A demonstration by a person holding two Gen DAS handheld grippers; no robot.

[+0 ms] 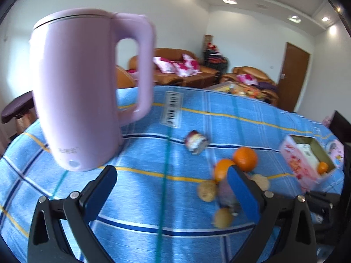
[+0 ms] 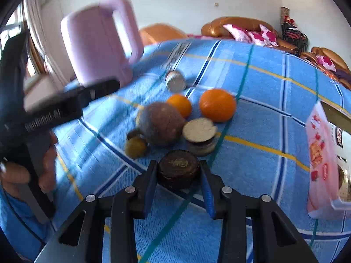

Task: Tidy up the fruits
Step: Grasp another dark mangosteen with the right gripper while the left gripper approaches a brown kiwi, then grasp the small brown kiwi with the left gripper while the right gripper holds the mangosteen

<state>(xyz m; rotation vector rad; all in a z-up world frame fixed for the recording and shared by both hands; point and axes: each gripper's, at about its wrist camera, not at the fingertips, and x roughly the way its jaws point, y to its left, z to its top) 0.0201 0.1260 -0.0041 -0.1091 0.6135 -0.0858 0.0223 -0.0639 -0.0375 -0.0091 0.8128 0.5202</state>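
Observation:
In the right wrist view my right gripper [image 2: 178,164] is shut on a dark brown round fruit [image 2: 178,171] that rests on the blue cloth. Just beyond it lie a cut fruit with a pale face [image 2: 199,130], a large brown fruit [image 2: 162,122], a small yellow-green fruit [image 2: 135,146] and two oranges [image 2: 217,105] [image 2: 178,107]. In the left wrist view my left gripper [image 1: 171,171] is open over bare cloth with nothing between its fingers. The oranges [image 1: 245,159] and tan fruits [image 1: 207,190] lie by its right finger [image 1: 241,192].
A tall pink kettle [image 1: 76,87] stands at the left, close to the left gripper. A small can [image 1: 196,141] lies on its side mid-table. An open pink box [image 1: 305,162] at the right holds a small orange [image 1: 323,167]. A hand [image 2: 15,173] shows at the far left.

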